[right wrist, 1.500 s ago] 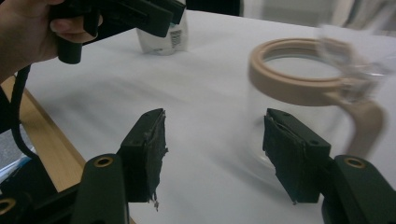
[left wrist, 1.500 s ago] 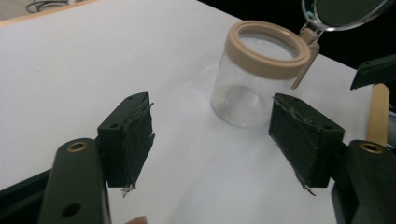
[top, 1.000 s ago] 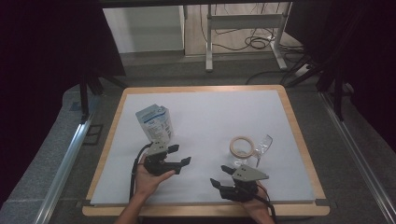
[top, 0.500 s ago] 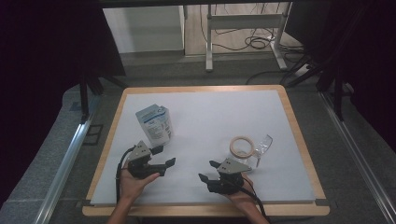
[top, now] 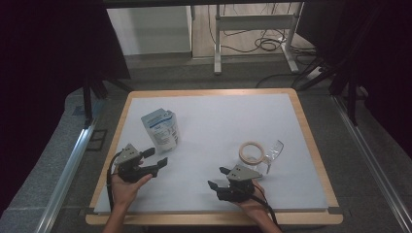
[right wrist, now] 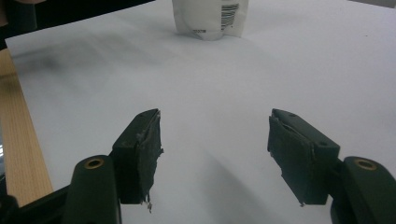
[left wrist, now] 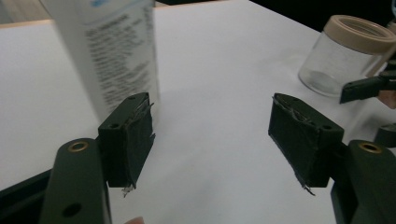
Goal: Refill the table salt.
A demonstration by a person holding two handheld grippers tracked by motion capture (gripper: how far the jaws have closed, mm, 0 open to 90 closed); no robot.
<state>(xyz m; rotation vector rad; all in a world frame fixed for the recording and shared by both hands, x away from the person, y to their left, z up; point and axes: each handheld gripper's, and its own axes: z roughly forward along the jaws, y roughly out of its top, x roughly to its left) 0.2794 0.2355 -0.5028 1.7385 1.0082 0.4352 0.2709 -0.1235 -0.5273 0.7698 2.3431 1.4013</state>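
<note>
Claws (top: 160,160) (top: 219,177) both apart and empty near pouch (top: 160,127) and jar (top: 260,155), nothing grasped yet.

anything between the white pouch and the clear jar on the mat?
Nothing: the high view shows bare white mat between the white pouch and the clear jar.

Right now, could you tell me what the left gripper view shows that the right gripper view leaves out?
Left gripper view: the clear jar with its beige rim at upper right, and the right gripper's jaw tip beside it. Right gripper view: the table's wooden edge at left and the barcode on the white pouch. Both share the white table surface, that pouch standing upright, and open black jaws with nothing between them.
</note>
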